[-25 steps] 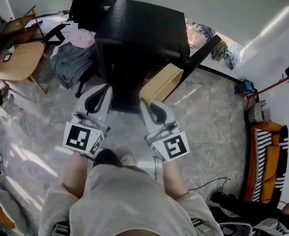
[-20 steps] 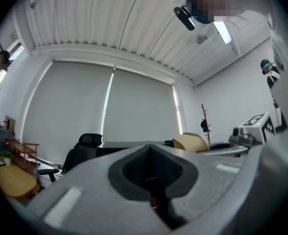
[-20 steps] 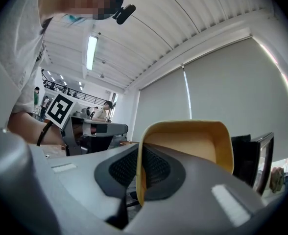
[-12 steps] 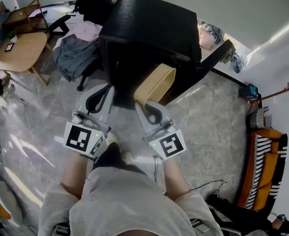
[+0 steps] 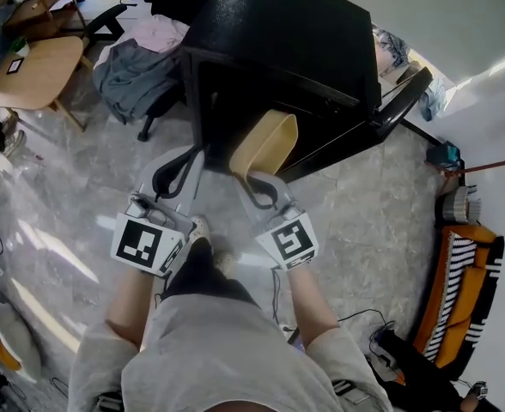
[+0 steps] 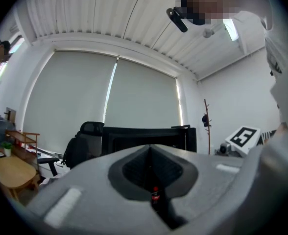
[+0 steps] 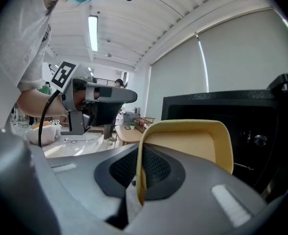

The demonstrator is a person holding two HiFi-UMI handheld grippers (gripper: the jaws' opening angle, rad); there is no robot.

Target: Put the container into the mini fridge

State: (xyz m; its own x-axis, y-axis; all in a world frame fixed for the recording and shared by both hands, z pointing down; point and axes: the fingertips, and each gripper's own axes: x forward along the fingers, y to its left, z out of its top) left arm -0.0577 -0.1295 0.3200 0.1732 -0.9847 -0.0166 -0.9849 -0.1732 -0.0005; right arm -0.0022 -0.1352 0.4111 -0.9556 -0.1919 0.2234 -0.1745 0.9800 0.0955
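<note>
At frame centre, at the mouth of the open mini fridge (image 5: 287, 41): tan container (image 5: 265, 142), rim pinched in right gripper (image 5: 251, 178); left gripper (image 5: 191, 154) closed, empty; likely risk, container pivoting loose or striking the fridge frame.

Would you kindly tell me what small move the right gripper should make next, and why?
Probably ease the right gripper forward so the container goes into the mini fridge. Its jaws grip the container's rim, the door stands open, and the container's far end sits just at the dark opening.
</note>
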